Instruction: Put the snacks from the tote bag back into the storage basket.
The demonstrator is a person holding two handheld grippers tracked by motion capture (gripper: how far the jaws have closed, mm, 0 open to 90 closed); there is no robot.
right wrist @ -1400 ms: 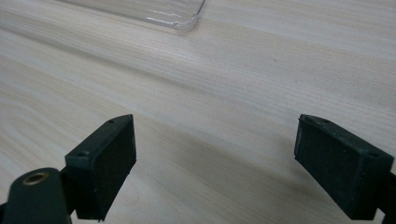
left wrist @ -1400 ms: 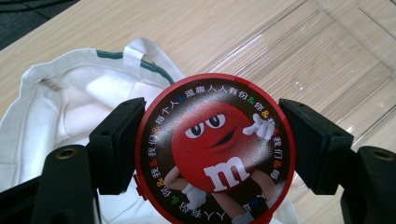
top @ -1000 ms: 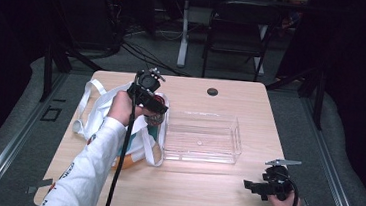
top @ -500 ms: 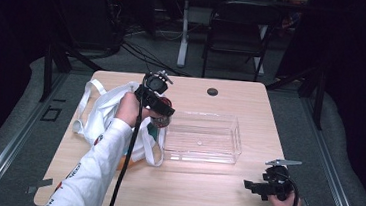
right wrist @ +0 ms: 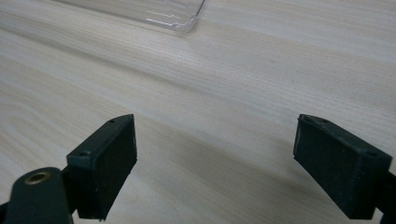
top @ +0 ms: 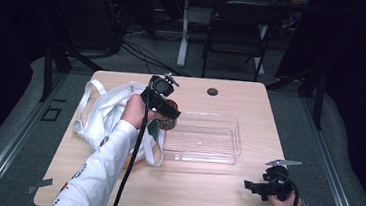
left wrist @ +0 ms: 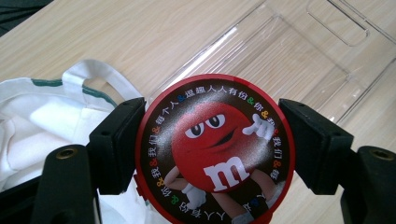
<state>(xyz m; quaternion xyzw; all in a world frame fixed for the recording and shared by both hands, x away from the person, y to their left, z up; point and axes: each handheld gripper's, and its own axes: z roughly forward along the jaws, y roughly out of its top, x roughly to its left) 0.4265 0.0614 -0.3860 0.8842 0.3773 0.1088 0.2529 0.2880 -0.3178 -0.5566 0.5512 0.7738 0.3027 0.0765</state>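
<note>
- Right gripper (top: 253, 185): near right corner of the wooden table (top: 213, 196), jaws spread wide, nothing between them, idle above bare wood.
- Tote bag (top: 101, 113): white cloth with green trim, crumpled on the left half of the table, straps loose towards the near edge.
- Left gripper (left wrist: 212, 144): over the bag's right edge, both pads pressed on the rim of the round tin.
- Round tin (left wrist: 215, 151): red, cartoon-candy lid facing up, carried just left of the tray.
- Clear plastic tray (top: 203, 137): centre right, nothing in it.
- Risk, judged: smooth round rim may slip from flat pads; tin could clip the tray's left wall, or a strap could snag.
</note>
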